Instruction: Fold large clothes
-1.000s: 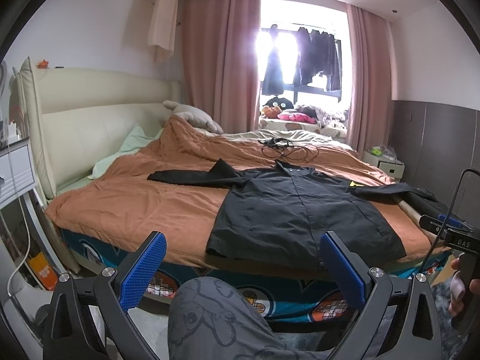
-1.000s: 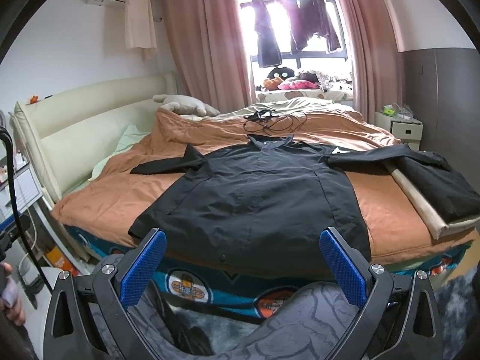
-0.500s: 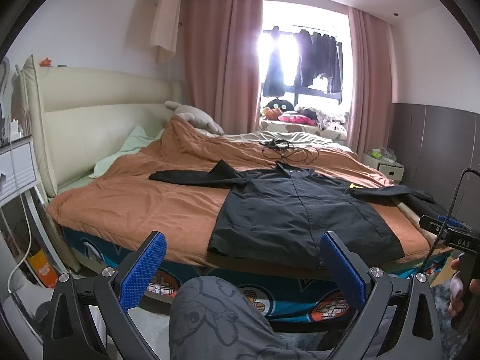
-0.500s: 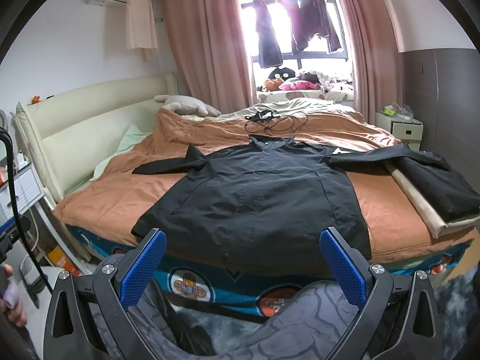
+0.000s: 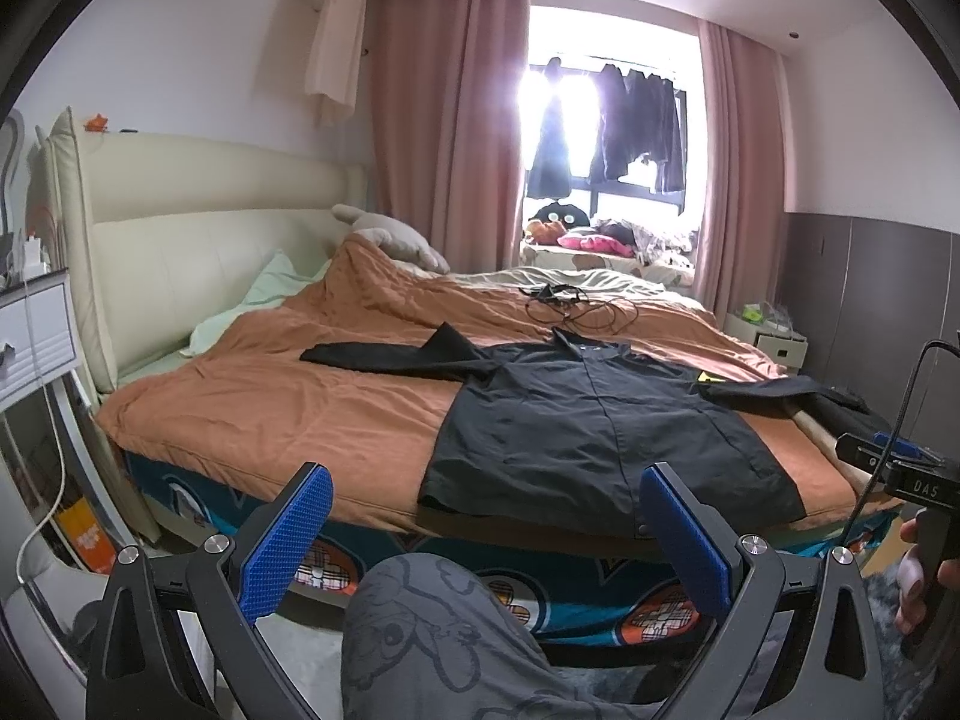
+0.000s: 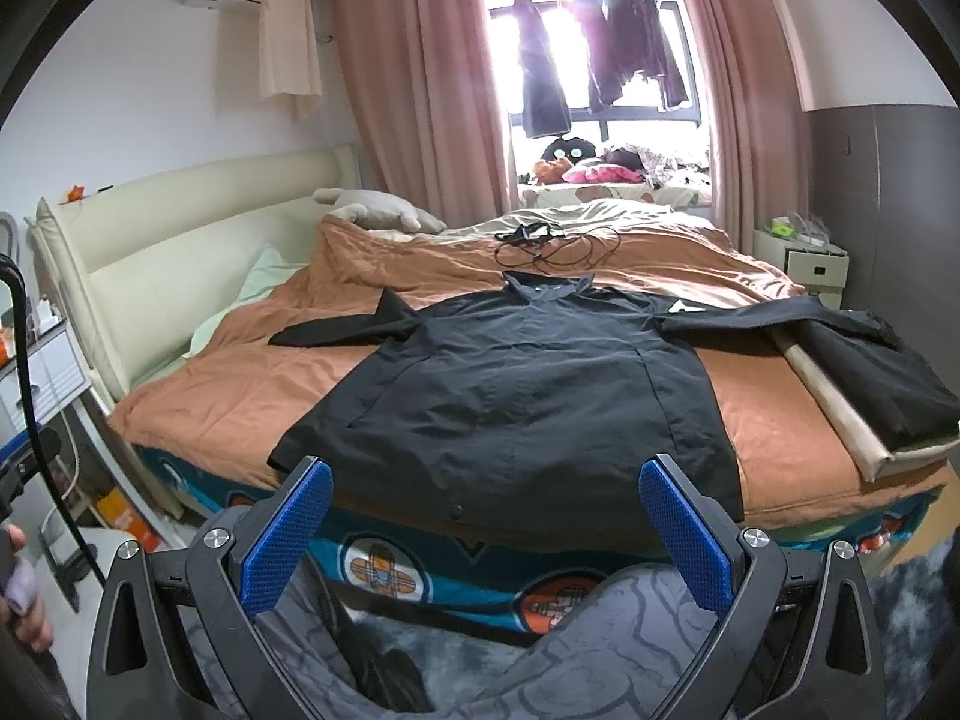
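Note:
A large black long-sleeved shirt [image 5: 594, 420] lies spread flat, front up, on the orange bedcover [image 5: 288, 384], both sleeves stretched out sideways and its hem at the near bed edge. It fills the middle of the right wrist view [image 6: 528, 384]. My left gripper [image 5: 483, 531] is open and empty, held off the bed in front of its near edge, to the left of the shirt. My right gripper [image 6: 483, 531] is open and empty, just short of the shirt's hem. The right gripper's body also shows in the left wrist view [image 5: 900, 474].
A folded dark garment on a beige one [image 6: 864, 372] lies at the bed's right edge. Black cables [image 6: 552, 243] lie beyond the collar. A white nightstand [image 5: 36, 330] stands left; another nightstand [image 6: 810, 267] stands right. The person's patterned grey knee [image 5: 444, 636] sits below the grippers.
Both grippers have risen slightly and tilted a little toward the bed; the shirt has not moved and both grippers stay open.

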A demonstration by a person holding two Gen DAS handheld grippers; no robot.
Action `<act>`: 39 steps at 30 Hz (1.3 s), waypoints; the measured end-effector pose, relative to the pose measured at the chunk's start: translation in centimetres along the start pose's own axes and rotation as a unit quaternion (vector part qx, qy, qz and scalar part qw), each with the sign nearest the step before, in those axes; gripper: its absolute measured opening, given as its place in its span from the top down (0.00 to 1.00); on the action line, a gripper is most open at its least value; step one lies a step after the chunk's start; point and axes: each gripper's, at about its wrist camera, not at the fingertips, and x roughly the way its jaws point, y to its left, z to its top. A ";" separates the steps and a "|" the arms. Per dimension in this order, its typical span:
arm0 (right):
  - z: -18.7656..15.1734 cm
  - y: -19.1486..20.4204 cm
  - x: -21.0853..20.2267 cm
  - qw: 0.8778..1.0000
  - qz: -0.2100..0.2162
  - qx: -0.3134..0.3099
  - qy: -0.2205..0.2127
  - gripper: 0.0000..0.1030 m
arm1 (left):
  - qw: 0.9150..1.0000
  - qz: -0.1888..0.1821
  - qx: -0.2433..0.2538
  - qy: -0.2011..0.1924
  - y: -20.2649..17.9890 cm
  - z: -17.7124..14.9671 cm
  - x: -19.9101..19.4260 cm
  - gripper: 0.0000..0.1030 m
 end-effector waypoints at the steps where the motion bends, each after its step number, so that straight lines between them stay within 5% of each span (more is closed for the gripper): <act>1: 0.0 0.1 0.0 1.000 0.000 0.000 0.001 0.01 | 1.000 0.000 0.000 0.001 0.0 0.0 0.0 0.00; 22: 0.6 0.9 0.7 1.000 0.010 -0.009 -0.005 0.01 | 1.000 0.003 -0.008 -0.001 0.4 0.5 0.8 0.01; 39: 5.5 0.3 10.8 0.999 0.032 -0.020 0.019 0.01 | 0.999 0.032 -0.023 0.027 2.3 2.6 9.5 0.01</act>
